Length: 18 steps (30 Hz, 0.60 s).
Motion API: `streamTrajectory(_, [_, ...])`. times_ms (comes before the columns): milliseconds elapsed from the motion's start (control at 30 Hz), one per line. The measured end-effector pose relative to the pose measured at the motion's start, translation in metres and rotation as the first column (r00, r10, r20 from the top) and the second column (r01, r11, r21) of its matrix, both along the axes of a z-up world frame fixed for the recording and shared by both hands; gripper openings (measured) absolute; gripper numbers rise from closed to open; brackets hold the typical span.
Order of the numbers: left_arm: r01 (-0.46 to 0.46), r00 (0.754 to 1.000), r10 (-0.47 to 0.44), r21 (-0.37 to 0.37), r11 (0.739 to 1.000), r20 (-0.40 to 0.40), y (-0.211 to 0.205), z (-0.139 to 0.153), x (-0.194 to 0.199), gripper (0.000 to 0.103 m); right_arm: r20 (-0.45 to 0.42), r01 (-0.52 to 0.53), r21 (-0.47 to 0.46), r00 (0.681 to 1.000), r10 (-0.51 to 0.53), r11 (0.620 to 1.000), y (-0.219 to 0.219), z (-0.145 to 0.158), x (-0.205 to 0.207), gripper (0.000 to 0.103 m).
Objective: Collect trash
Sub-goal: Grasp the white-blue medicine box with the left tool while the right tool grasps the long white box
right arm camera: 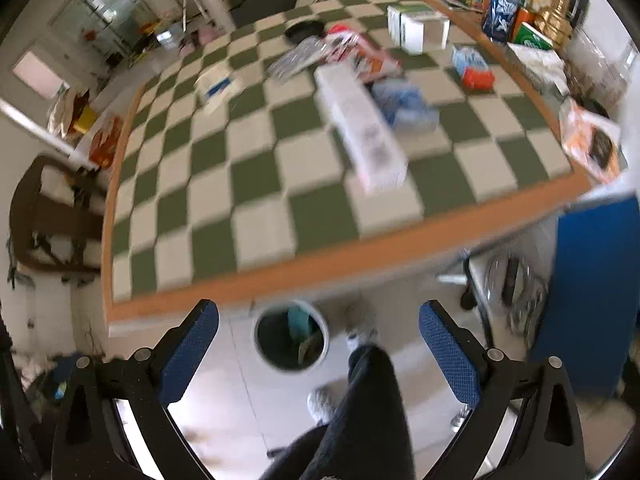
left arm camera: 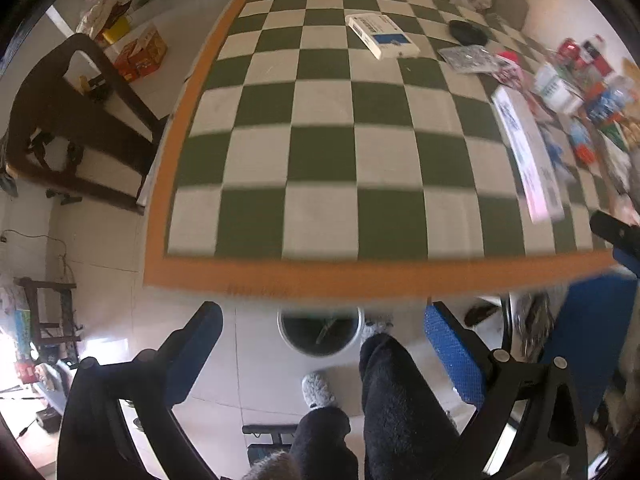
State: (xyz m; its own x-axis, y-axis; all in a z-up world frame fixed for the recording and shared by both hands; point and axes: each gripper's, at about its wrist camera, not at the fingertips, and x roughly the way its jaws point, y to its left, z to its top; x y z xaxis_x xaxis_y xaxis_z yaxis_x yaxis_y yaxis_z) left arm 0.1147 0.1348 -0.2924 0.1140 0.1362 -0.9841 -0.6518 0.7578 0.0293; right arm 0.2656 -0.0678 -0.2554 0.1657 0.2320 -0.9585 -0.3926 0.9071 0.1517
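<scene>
One table (left arm camera: 360,276) fills most of both views, its top covered by a green-and-white checkered cloth (left arm camera: 320,140) with an orange wooden border showing around it. One dark wooden chair (left arm camera: 68,120) stands on the floor well apart from the table's far-left side, and one blue panel (right arm camera: 592,280) hangs just beside the near right corner.

The trash lies on the cloth — one long white-and-pink box (right arm camera: 360,132) near the middle right, one flat white box with a blue label (left arm camera: 382,36) farther back, one silvery packet (left arm camera: 468,58), one dark round lid (left arm camera: 468,32), one white carton (right arm camera: 418,28) and a cluster of wrappers and bottles along the right edge, too blurred to count.

One round white-rimmed bin (right arm camera: 292,336) sits on the floor just under the table's near edge, with a teal scrap and a few other pieces inside.

Two grippers are seen — the left gripper (left arm camera: 324,356) and the right gripper (right arm camera: 318,356) both hover above the bin, each with its two blue-padded fingers spread wide and nothing between them. The person's two dark trouser legs and two grey slippers (left arm camera: 318,392) show below.
</scene>
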Motion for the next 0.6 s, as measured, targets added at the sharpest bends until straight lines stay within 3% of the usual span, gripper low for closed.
streamTrajectory(67, [-0.019, 0.999, 0.019, 0.000, 1.000, -0.026, 0.014, -0.006, 0.030, 0.103, -0.010, 0.001, -0.027, 1.000, -0.001, 1.000, 0.015, -0.017, 0.053, 0.085])
streamTrajectory(133, [-0.043, 0.998, 0.042, -0.008, 0.999, -0.055, 0.032, -0.017, 0.068, 0.103, -0.040, -0.008, -0.054, 0.999, 0.006, 0.999, 0.031, -0.039, 0.096, 0.079])
streamTrajectory(300, [-0.102, 0.992, 0.098, -0.054, 0.993, -0.083, 0.081, -0.038, 0.151, 0.103, -0.128, -0.087, -0.162, 0.990, 0.066, 0.983, 0.078, -0.105, 0.171, 0.073])
streamTrajectory(367, [-0.133, 0.988, 0.126, -0.077, 0.988, -0.083, 0.102, -0.044, 0.182, 0.103, -0.151, -0.117, -0.201, 0.985, 0.087, 0.973, 0.093, -0.123, 0.187, 0.053])
streamTrajectory(600, [-0.242, 0.970, 0.234, -0.160, 0.957, -0.072, 0.174, -0.078, 0.276, 0.103, -0.166, -0.087, -0.160, 0.984, 0.060, 0.983, 0.123, -0.135, 0.235, 0.051])
